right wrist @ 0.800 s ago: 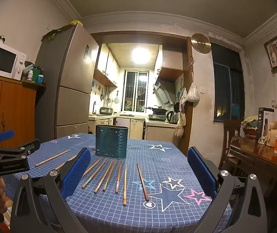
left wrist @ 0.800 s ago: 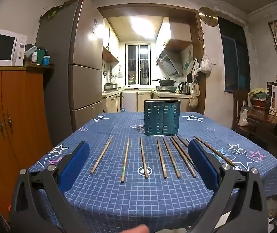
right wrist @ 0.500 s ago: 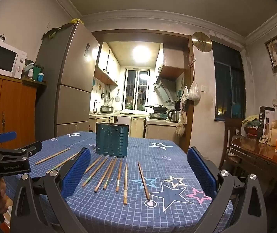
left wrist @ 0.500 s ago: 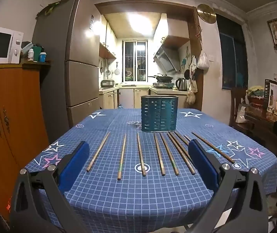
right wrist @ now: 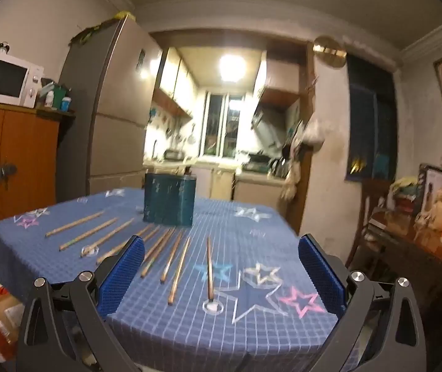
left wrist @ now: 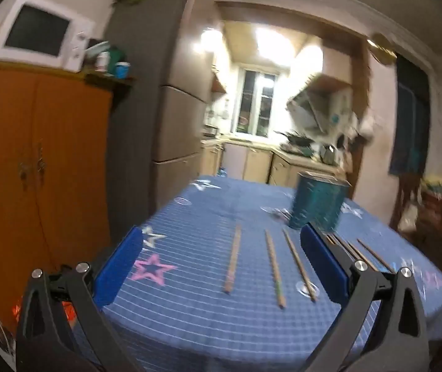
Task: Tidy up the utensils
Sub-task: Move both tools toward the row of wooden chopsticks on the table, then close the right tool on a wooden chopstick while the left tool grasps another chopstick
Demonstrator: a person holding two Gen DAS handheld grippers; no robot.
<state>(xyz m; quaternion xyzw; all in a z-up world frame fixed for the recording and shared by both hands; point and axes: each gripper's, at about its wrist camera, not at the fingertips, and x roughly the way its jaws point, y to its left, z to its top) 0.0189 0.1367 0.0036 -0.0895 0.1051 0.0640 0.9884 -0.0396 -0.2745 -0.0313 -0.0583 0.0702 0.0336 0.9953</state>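
We work over a table (right wrist: pixel 165 334) under a blue star-print cloth, the lit kitchen behind it. Since half a second ago our left view has swung leftward and blurred, so the teal utensil holder (left wrist: pixel 318 203) now sits right of centre. One holder stands upright at the far side; eight chopsticks (right wrist: pixel 209 268) lie flat before it, counted from the right view. Left gripper (left wrist: pixel 221 265) and right gripper (right wrist: pixel 221 274) both gape wide, gripping nothing.
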